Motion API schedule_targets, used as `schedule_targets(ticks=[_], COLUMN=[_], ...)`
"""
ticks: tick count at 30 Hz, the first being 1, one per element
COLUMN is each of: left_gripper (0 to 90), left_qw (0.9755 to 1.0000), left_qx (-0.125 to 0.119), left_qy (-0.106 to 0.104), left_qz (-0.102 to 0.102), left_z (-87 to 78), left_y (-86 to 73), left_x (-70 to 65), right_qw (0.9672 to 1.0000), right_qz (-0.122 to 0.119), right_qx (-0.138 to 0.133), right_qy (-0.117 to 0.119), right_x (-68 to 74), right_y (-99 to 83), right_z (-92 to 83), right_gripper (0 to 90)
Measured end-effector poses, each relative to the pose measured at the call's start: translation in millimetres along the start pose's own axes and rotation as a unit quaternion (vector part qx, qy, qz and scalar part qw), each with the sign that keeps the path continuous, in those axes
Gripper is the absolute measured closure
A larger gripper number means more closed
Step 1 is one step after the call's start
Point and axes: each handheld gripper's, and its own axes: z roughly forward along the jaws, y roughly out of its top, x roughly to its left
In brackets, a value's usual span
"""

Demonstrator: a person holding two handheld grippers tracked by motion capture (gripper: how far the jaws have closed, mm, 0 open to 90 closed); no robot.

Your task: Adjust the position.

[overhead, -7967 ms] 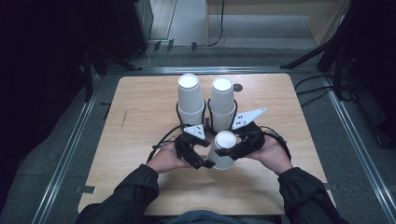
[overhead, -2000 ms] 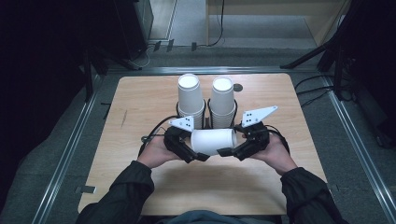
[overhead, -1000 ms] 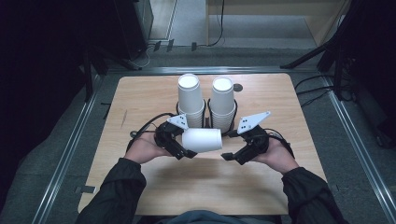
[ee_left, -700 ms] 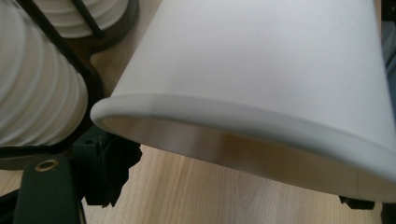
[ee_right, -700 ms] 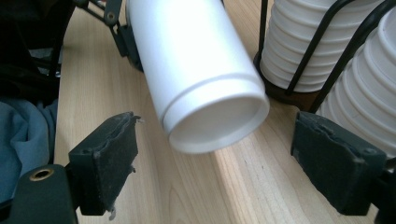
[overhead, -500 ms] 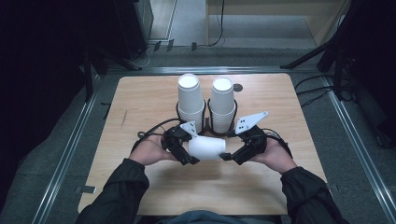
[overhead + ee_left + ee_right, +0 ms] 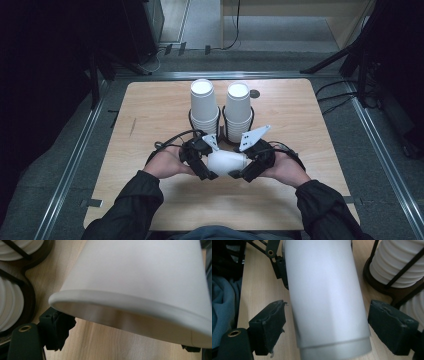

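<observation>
Left gripper (image 7: 204, 162) clamps the wide rim of the sideways paper cup (image 7: 227, 162); right gripper (image 7: 248, 167) straddles its base, pads open, so closing gently avoids crushing it.

Paper cup (image 7: 226, 162) tipped from upright to sideways; right hand-held gripper (image 7: 239, 175) let go, closed back in.

Our sleeves are dark, nearly black, and bunch at the wrists. Each hand carries a black tool: the left tool (image 7: 212, 167) and the right tool (image 7: 239, 171) both bear a pale grey three-cornered plate and trail thin black cables. Their black pads (image 7: 268, 326) look ragged (a brass-ringed hole sits below).
</observation>
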Motion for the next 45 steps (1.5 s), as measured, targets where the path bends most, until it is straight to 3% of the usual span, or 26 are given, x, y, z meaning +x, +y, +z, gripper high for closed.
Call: schedule_targets(ticks=[7,10,11,13,16,19,23,24,29,31,35,39,42,45], left_gripper=[14.4,14.0,13.5,12.9,11.0,9.3,3.0,3.0,3.0,3.0,3.1,5.7,5.8,5.8], left_qw=[1.0000,1.0000,0.9999,0.9997,0.9997,0.9997,0.9985,0.9984,0.9966,0.9942,0.9922,0.9886,0.9833,0.9802], left_qx=[0.001,0.003,0.003,0.000,-0.001,-0.019,-0.051,-0.055,-0.079,-0.103,-0.119,-0.142,-0.170,-0.185], left_qy=[-0.003,-0.001,-0.015,-0.020,-0.024,-0.013,-0.016,-0.006,-0.002,-0.008,-0.011,-0.013,-0.026,-0.030], left_qz=[0.005,0.009,0.006,0.011,0.008,0.011,-0.009,-0.008,-0.024,-0.031,-0.035,-0.048,-0.060,-0.065], left_z=[2.6,3.2,2.8,1.1,-0.1,-3.8,-10.1,-12.6,-20.6,-24.5,-28.9,-35.0,-39.2,-42.2], left_y=[3.8,3.7,2.2,1.2,1.3,0.4,-1.7,-2.5,-7.8,-12.4,-16.0,-18.5,-20.7,-21.1], left_x=[-4.6,-4.8,-3.9,-3.0,-2.8,-2.7,-0.1,1.0,5.3,7.6,8.6,9.9,11.0,11.1], right_qw=[0.9993,0.9991,0.9989,0.9990,0.9991,0.9994,0.9999,0.9999,0.9998,0.9996,0.9992,0.9985,0.9977,0.9964], right_qz=[-0.018,-0.022,-0.027,-0.031,-0.021,-0.019,-0.013,-0.009,0.011,0.014,0.019,0.022,0.025,0.026], right_qx=[0.034,0.037,0.037,0.033,0.033,0.025,0.009,0.009,-0.016,-0.025,-0.035,-0.049,-0.062,-0.080], right_qy=[0.000,0.001,0.002,0.005,0.016,0.014,0.002,0.003,-0.004,-0.005,-0.008,-0.012,-0.013,-0.013], right_x=[4.8,5.6,7.0,7.4,7.2,6.0,1.5,0.9,-4.3,-6.7,-7.8,-8.1,-9.3,-9.9], right_y=[2.5,2.9,3.0,3.4,4.5,4.1,2.0,1.5,-1.3,-2.5,-3.7,-4.7,-5.7,-6.8], right_z=[15.8,17.7,17.7,17.1,16.1,13.1,6.6,4.8,-6.4,-10.8,-15.8,-22.0,-26.6,-31.5], right_gripper=[17.8,21.1,22.2,22.8,22.6,22.0,21.8,21.7,21.6,21.5,21.4,21.3,21.3,21.3])
